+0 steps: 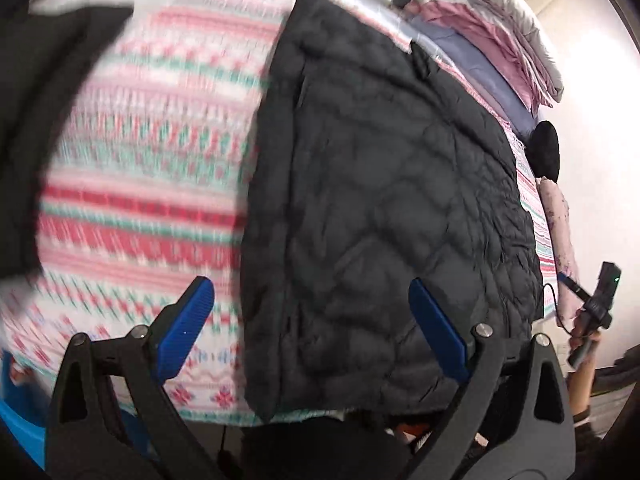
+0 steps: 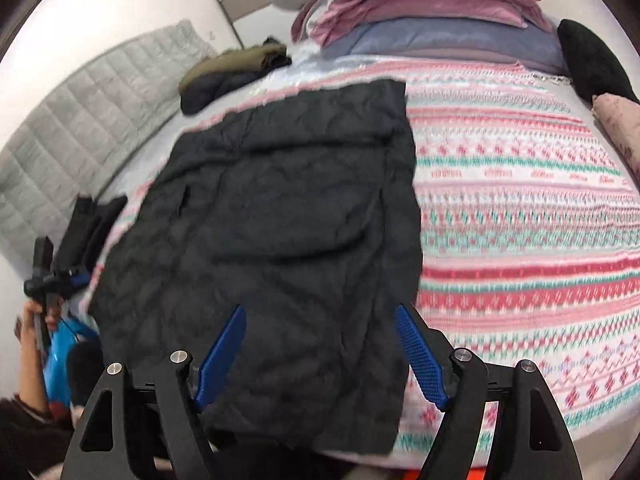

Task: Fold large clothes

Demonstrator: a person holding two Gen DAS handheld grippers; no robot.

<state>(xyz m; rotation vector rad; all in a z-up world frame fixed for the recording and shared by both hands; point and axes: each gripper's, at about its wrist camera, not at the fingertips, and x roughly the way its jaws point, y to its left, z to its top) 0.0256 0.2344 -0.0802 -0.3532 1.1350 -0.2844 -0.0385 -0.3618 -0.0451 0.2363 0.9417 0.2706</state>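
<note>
A dark quilted jacket [image 1: 384,208] lies flat on the bed, folded lengthwise into a long rectangle; it also shows in the right wrist view [image 2: 280,248]. My left gripper [image 1: 310,300] is open and empty above the jacket's near left edge, one blue fingertip [image 1: 188,320] over the bedspread. My right gripper [image 2: 320,320] is open and empty above the jacket's near end. The right gripper also shows at the far right of the left wrist view [image 1: 600,300], and the left one at the far left of the right wrist view [image 2: 48,276].
A pink, white and teal patterned bedspread [image 2: 520,220] covers the bed. Stacked folded bedding and pillows [image 2: 420,8] lie at the head. An olive and dark garment [image 2: 236,68], a black pillow [image 2: 592,60], dark clothes [image 2: 88,228] and a blue basket [image 2: 64,352] lie around.
</note>
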